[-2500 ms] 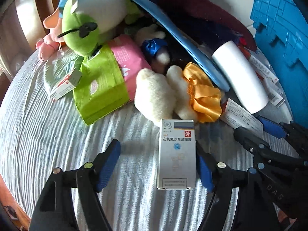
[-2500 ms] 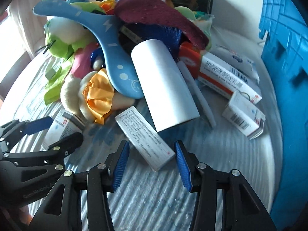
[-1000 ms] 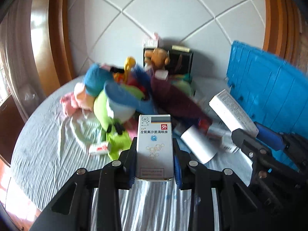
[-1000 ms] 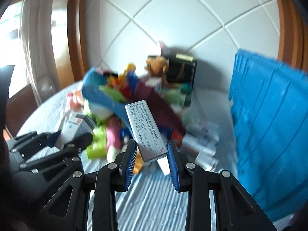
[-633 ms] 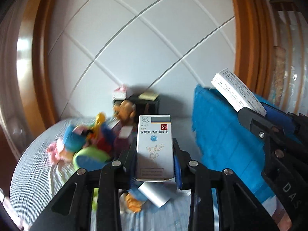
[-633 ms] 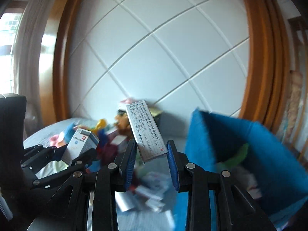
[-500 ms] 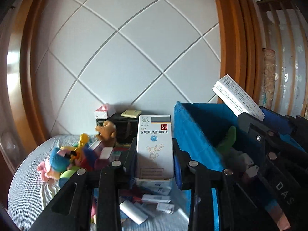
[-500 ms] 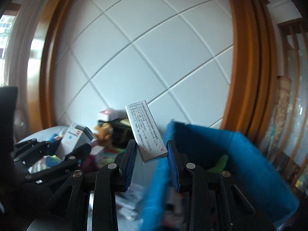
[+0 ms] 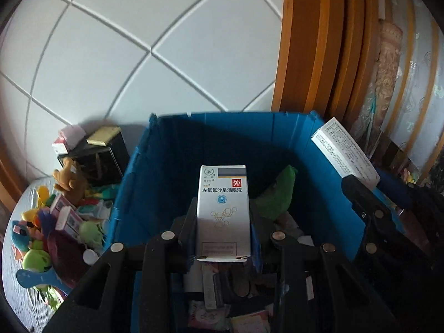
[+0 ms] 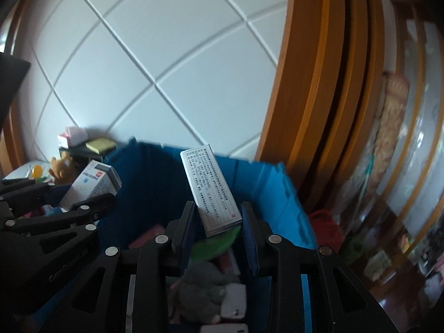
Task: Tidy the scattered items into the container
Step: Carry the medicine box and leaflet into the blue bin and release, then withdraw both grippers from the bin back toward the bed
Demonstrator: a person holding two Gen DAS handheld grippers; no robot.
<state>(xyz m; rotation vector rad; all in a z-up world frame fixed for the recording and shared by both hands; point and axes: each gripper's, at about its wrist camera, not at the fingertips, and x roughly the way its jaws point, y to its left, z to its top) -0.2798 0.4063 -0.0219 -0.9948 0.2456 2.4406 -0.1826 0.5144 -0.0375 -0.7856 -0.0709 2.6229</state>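
My left gripper (image 9: 223,231) is shut on a white eye-drop box (image 9: 223,208) and holds it upright over the open blue crate (image 9: 222,138). My right gripper (image 10: 217,234) is shut on a thin white medicine box (image 10: 211,188), tilted, also over the blue crate (image 10: 274,191). The thin box also shows in the left wrist view (image 9: 344,152), and the eye-drop box shows in the right wrist view (image 10: 91,186). The crate holds a green plush (image 9: 277,197), a grey plush (image 10: 202,291) and several small packets.
The pile of toys and boxes (image 9: 55,230) lies on the round grey-clothed table left of the crate. A black box (image 9: 100,152) and a brown teddy (image 9: 69,174) stand by the white padded wall. A wooden frame (image 9: 319,41) rises behind the crate.
Both grippers closed on their boxes, lifted them off the table and swung right. They now hold them over the blue crate's opening, closer than half a second ago.
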